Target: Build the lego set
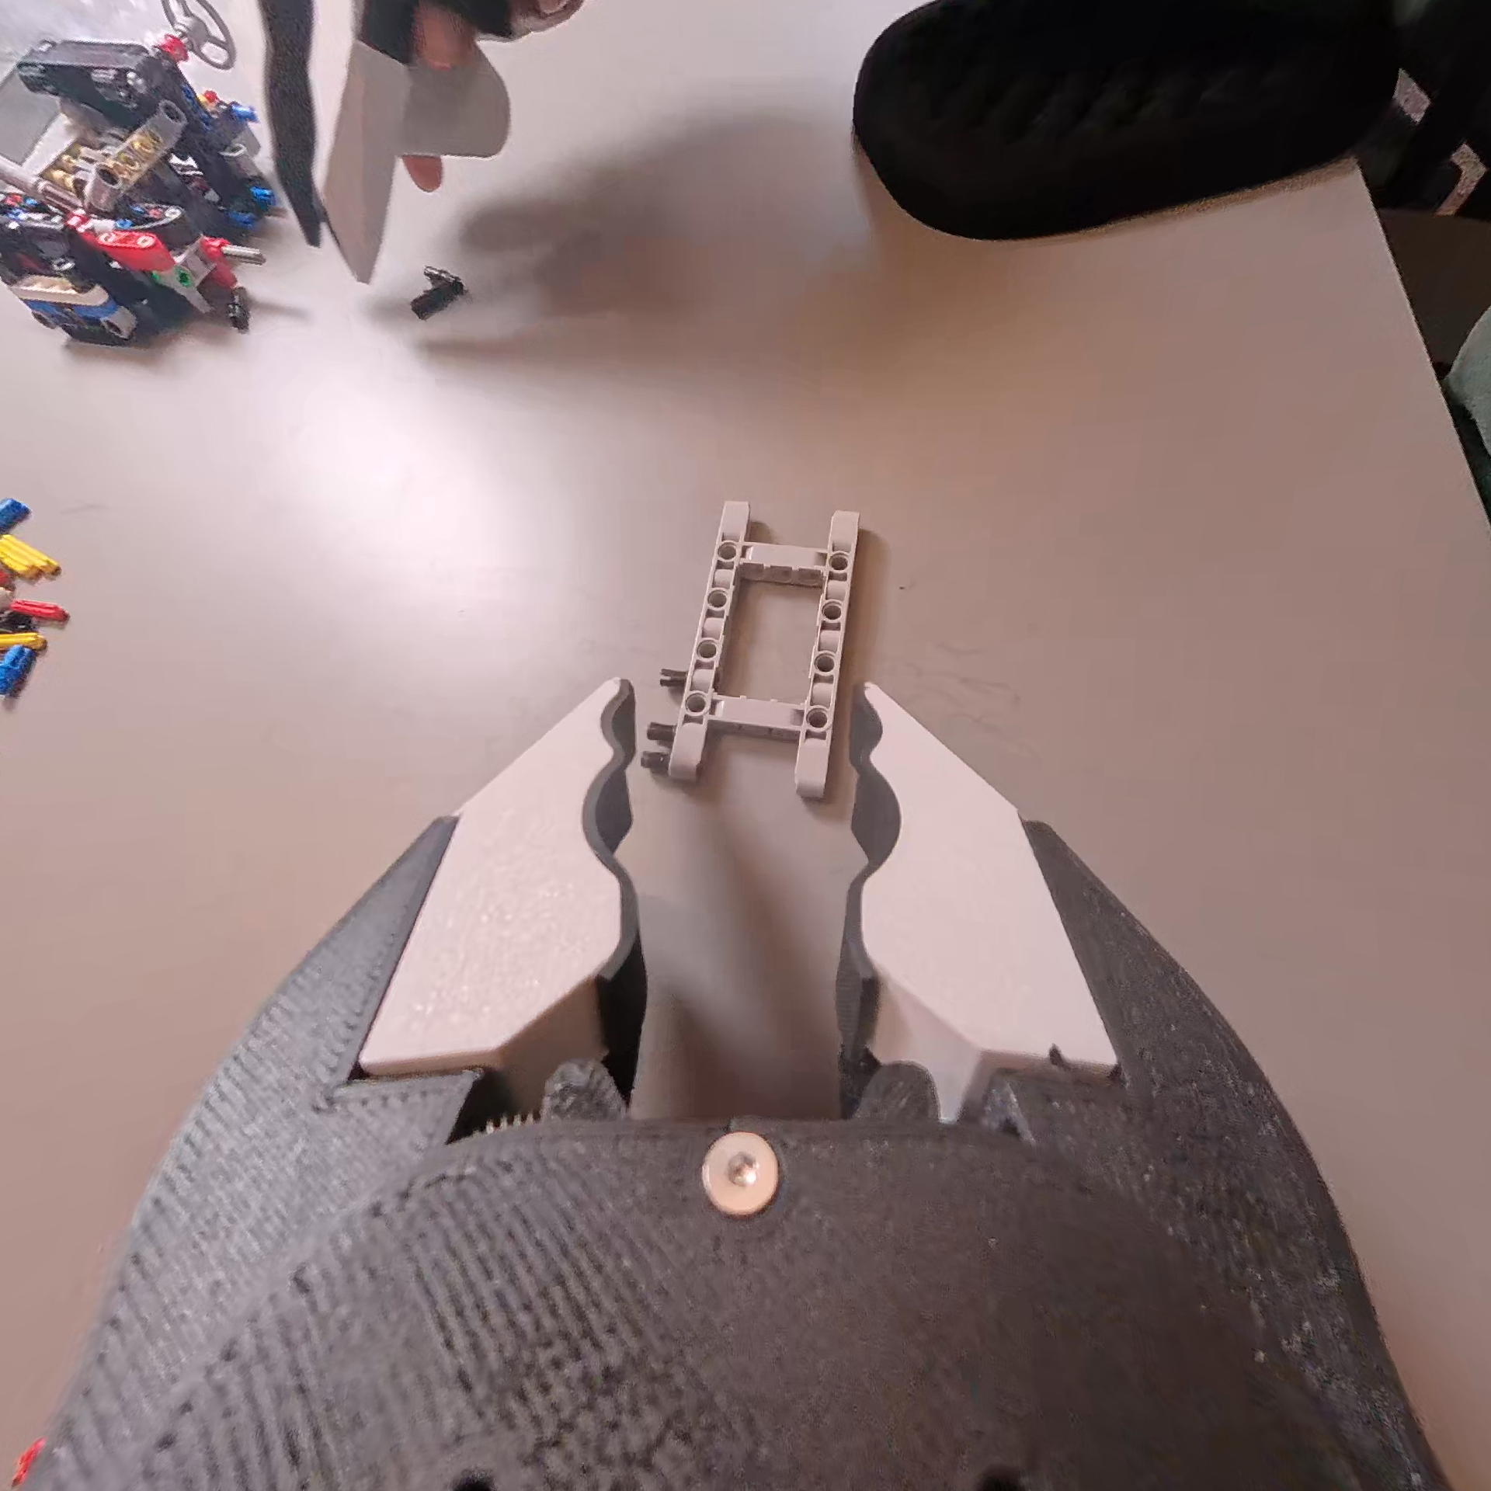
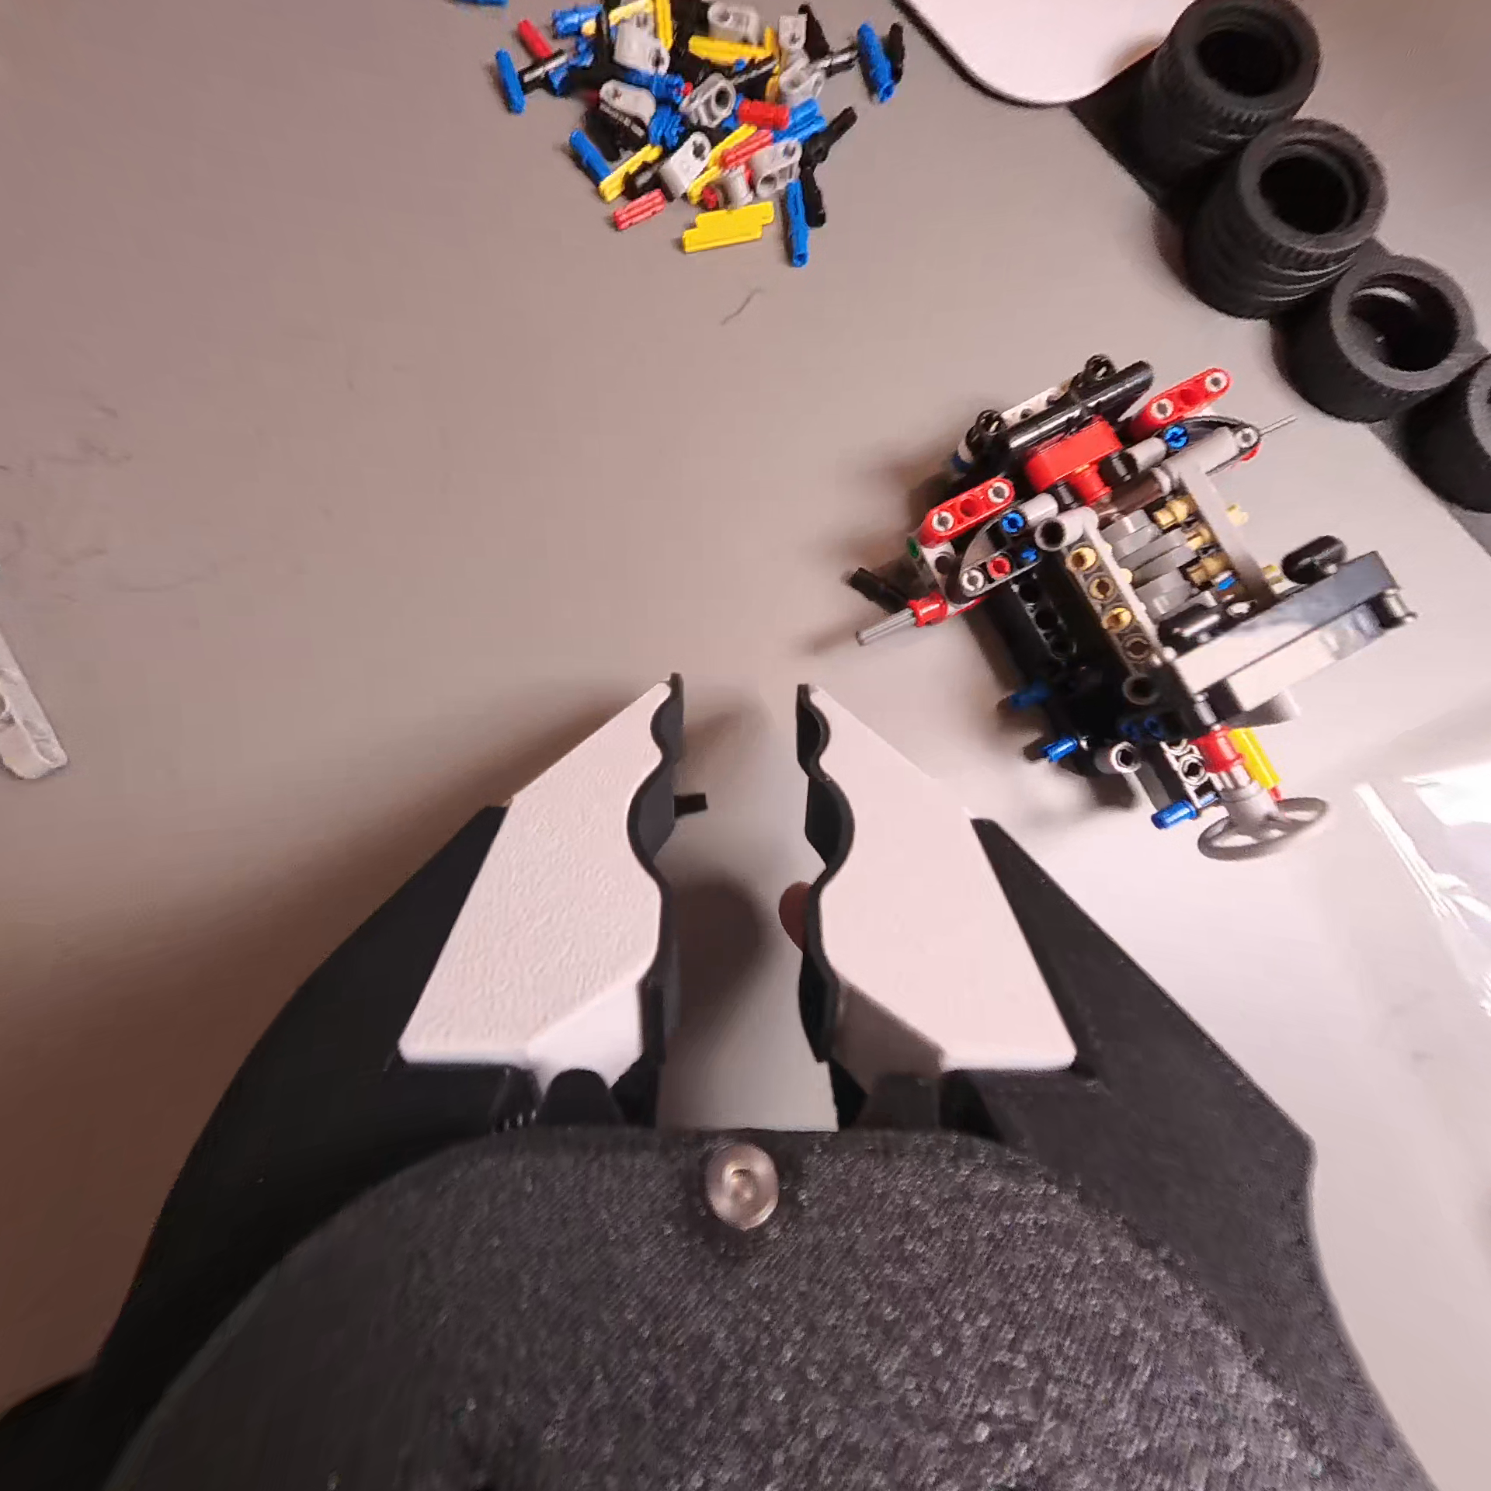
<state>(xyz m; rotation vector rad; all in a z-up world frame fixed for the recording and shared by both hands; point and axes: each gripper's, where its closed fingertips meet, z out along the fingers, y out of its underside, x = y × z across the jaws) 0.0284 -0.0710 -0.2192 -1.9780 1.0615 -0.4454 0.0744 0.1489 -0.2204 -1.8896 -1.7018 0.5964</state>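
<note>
Worktop (image 1: 1049, 484) carries everything, plain grey-beige. Biggest item: the half-built lego model (image 2: 1129, 581), black/red/grey chassis with gears and a steering wheel, lying ahead and to the right of the right gripper (image 2: 738, 702), near but not touching. Beyond it, a row of black tyres (image 2: 1291, 185) along the far right edge. A loose parts pile (image 2: 710, 121) (blue, yellow, red pins, grey connectors) sits well ahead of the right gripper.

Key relation: the grey lego frame (image 1: 762, 645) lies flat directly ahead of the left gripper (image 1: 742, 694), its long axis running straight away from the jaws, roughly in line with them. The frame's near end sits between the fingertips; black pins stick out of its left rail toward the left finger. Left jaws are spread wide, slightly wider than the frame, holding nothing. So the left gripper is clearly the nearer one; the right gripper shows far off in the left wrist view, top left, over a small black pin piece (image 1: 436, 292) on the worktop.

Right jaws: parted by a moderate gap, narrower than the left. A small black bit shows at the left finger's inner edge (cannot tell if it is gripped or just lying below).

Judgement: next move likely a short advance and close across the frame's two rails; the side pins could foul the left finger.
</note>
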